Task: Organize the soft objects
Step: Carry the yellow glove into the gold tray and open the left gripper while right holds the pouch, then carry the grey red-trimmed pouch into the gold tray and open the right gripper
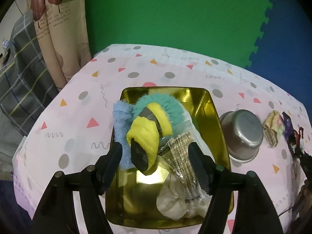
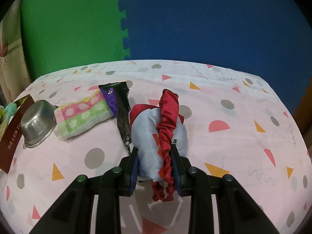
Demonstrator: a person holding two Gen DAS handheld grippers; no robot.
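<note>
In the left wrist view my left gripper (image 1: pixel 155 149) is open over a gold tin tray (image 1: pixel 218 117). Between its fingers, untouched, lies a yellow soft toy with a teal furry edge (image 1: pixel 144 134), next to a light blue towel (image 1: pixel 121 124), a clear pack of sticks (image 1: pixel 182 156) and a white bag (image 1: pixel 175 200). In the right wrist view my right gripper (image 2: pixel 155 156) is shut on a grey and red fabric pouch with a red ruffled band (image 2: pixel 156 130), held above the table. A folded pink and green towel (image 2: pixel 83 115) lies to its left.
An upturned steel bowl (image 1: pixel 243 132) (image 2: pixel 38 120) stands right of the tray. A black and purple packet (image 2: pixel 119 105) lies beside the folded towel. The table has a pink patterned cloth (image 2: pixel 234 146). Green and blue foam mats cover the floor beyond.
</note>
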